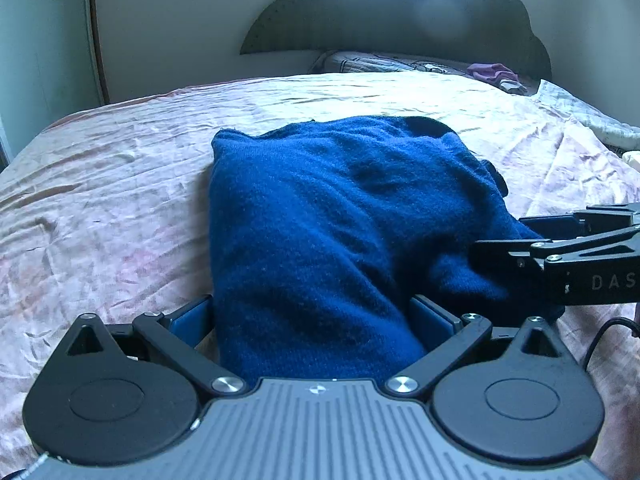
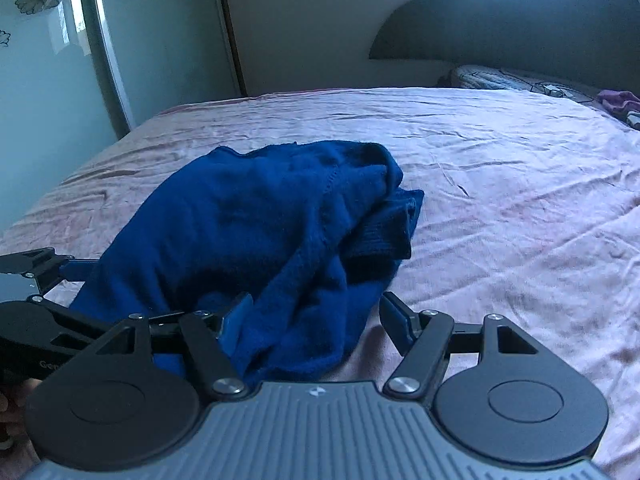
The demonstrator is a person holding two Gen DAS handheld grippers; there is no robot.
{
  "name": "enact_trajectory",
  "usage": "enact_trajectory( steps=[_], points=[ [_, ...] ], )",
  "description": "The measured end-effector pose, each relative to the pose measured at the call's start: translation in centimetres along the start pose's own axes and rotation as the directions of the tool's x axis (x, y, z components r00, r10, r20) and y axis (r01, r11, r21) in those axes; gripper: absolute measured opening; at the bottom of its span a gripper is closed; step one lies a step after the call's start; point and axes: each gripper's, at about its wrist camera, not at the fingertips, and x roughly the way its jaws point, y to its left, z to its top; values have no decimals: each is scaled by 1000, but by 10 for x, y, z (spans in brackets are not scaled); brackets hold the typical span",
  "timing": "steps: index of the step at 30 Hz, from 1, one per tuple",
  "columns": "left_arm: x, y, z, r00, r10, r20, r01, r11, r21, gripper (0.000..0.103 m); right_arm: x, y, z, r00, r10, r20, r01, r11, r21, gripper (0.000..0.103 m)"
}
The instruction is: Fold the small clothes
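A dark blue knitted garment (image 1: pixel 320 216) lies bunched on the pink bedsheet (image 1: pixel 120 184); it also shows in the right wrist view (image 2: pixel 240 224). My left gripper (image 1: pixel 312 320) is open, its blue-padded jaws wide apart on either side of the garment's near end. My right gripper (image 2: pixel 316 316) is open too, with the garment's near edge lying between its jaws. The right gripper shows at the right edge of the left wrist view (image 1: pixel 560 256), against the cloth. The left gripper shows at the left edge of the right wrist view (image 2: pixel 44 280).
The bedsheet (image 2: pixel 500 200) is wrinkled and spreads wide to the sides and beyond. A dark headboard (image 1: pixel 400 20) and a pillow (image 1: pixel 380 62) stand at the far end, with a purple cloth (image 1: pixel 494 72) beside it. A glass wardrobe door (image 2: pixel 48 60) stands at the left.
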Motion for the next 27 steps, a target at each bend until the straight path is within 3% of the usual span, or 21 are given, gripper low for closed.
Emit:
enact_trajectory(
  steps=[10, 13, 15, 19, 22, 27],
  points=[
    [-13, 10, 2, 999, -14, 33, 13, 1000, 7, 103, -3, -15, -6, 999, 32, 16, -33, 996, 80, 81],
    [-15, 29, 12, 998, 4, 63, -2, 1000, -31, 103, -6, -26, -1, 997, 60, 39, -64, 989, 129, 89],
    [-9, 48, 22, 999, -14, 51, 19, 994, -104, 103, 0, -38, 3, 996, 84, 34, -89, 978, 188, 90],
    [15, 78, 38, 993, -117, 9, 115, 960, -255, 102, 20, -58, 11, 985, 173, 15, -170, 944, 283, 91],
    [40, 89, 47, 978, -208, -29, 189, 929, -317, 102, 35, -62, 20, 966, 257, 28, -254, 918, 303, 91],
    [61, 93, 56, 961, -277, 14, 262, 890, -372, 99, 68, -69, 36, 935, 348, 72, -349, 863, 366, 90]
  ],
)
